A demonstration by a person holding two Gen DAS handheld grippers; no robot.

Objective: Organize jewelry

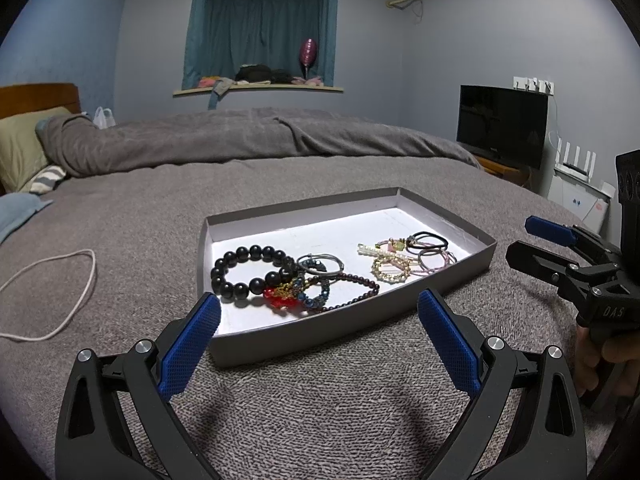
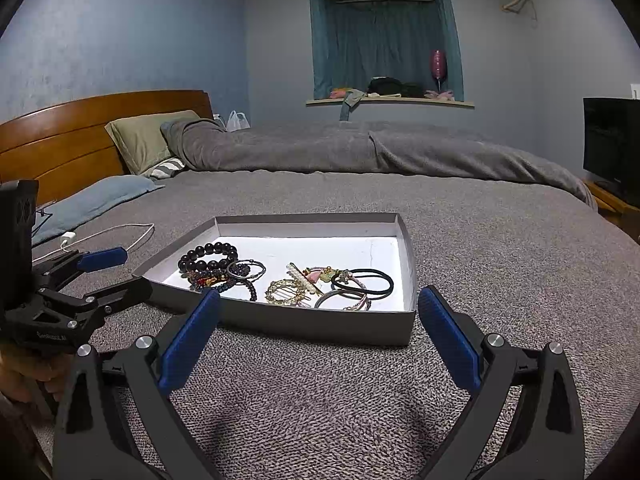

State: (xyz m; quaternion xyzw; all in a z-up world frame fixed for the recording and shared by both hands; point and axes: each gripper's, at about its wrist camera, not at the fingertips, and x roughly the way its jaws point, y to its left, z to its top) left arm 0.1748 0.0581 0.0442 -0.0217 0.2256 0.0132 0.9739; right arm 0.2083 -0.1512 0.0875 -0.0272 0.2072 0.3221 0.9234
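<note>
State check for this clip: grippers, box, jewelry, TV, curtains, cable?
Left gripper: jaws open, empty.
Right gripper: jaws open, empty.
Box: lidless, flat on the bed.
Black bead bracelet: in box, overlapping other bracelets.
Hair ties: in box, piled together.
TV: off.
Curtains: drawn.
Cable: loose on the bed.

bare bedspread [image 1: 320, 400] before the box [image 1: 280, 344], low wall edging jewelry, white floor behind it clear
</note>
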